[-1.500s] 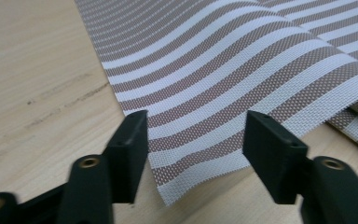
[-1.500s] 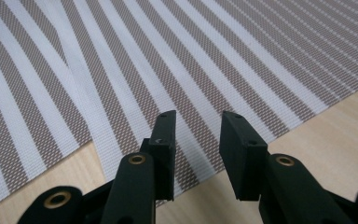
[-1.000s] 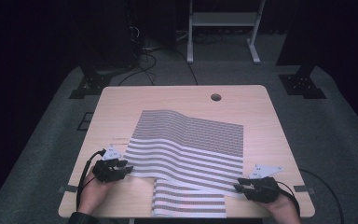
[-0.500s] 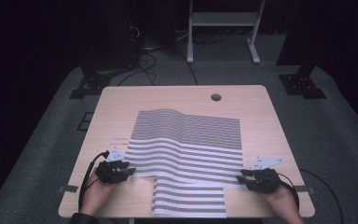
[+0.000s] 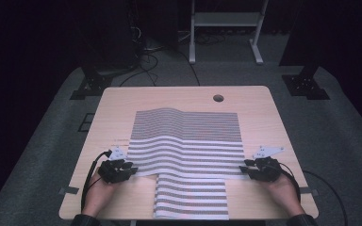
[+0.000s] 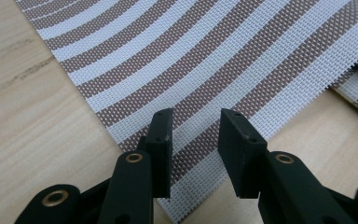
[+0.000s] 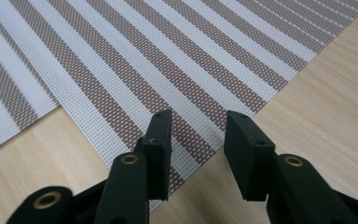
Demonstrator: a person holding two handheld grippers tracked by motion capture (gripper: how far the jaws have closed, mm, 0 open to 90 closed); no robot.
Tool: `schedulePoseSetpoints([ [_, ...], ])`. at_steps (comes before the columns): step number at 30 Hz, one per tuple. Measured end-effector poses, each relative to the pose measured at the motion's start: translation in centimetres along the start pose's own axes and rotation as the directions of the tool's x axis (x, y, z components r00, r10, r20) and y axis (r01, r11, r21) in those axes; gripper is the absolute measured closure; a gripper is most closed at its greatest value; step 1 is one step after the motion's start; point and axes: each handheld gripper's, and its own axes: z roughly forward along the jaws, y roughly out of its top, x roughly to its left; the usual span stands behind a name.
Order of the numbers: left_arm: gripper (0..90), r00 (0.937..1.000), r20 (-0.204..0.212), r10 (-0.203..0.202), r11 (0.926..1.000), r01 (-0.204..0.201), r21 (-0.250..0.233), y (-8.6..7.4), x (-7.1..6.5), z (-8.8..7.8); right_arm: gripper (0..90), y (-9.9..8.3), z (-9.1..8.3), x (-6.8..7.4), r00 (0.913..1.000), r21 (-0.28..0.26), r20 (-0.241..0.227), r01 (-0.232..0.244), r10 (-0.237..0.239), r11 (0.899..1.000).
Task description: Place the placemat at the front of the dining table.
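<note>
A brown-and-white striped woven mat [image 5: 188, 136] lies flat across the wooden table [image 5: 113, 108], its near part over a second, narrower striped mat [image 5: 191, 197] that reaches the front edge. My left gripper [image 5: 129, 168] rests at the top mat's near left corner. In the left gripper view the mat [image 6: 205, 70] has its corner on the table between the jaws of the left gripper [image 6: 196, 126]; these have just been closing but still stand apart. My right gripper [image 5: 244, 170] is at the near right corner. That corner of the mat [image 7: 168, 60] lies under the right gripper [image 7: 196, 126], whose jaws have just been opening.
A round cable hole [image 5: 218, 98] sits near the table's far edge. Bare wood runs along both sides of the mats. A white metal stand [image 5: 226, 28] and cables are on the dark floor behind the table. A hand holds each gripper from the table's front edge.
My right gripper has moved away from the front edge, and the top mat's near right corner went with it. That mat now lies squarer and flatter. The left gripper has stayed put.
</note>
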Motion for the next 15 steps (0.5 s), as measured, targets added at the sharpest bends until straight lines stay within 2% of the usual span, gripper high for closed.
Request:
schedulePoseSetpoints([
  [5,65.6,1.0,-0.006,-0.002,1.0,0.002,0.007,0.7,0.6,0.6,60.4,0.8,0.6,-0.9,1.0,0.004,0.005,-0.008,0.008,1.0],
  [7,66.1,0.9999,-0.01,-0.01,0.9999,0.01,-0.005,0.8,1.0,0.8,60.5,1.1,0.9,-1.2,0.9999,0.007,0.01,-0.006,0.006,1.0],
  [11,66.6,0.9999,-0.013,-0.008,1.0,0.008,0.005,1.4,1.7,1.1,65.7,1.4,1.2,-1.2,0.9991,-0.003,0.03,0.03,-0.03,1.0],
  [15,66.8,0.9998,-0.016,-0.013,0.9999,0.013,0.006,1.9,2.1,1.5,66.0,1.9,1.5,-1.6,0.9996,0.01,0.024,0.012,-0.013,1.0],
])
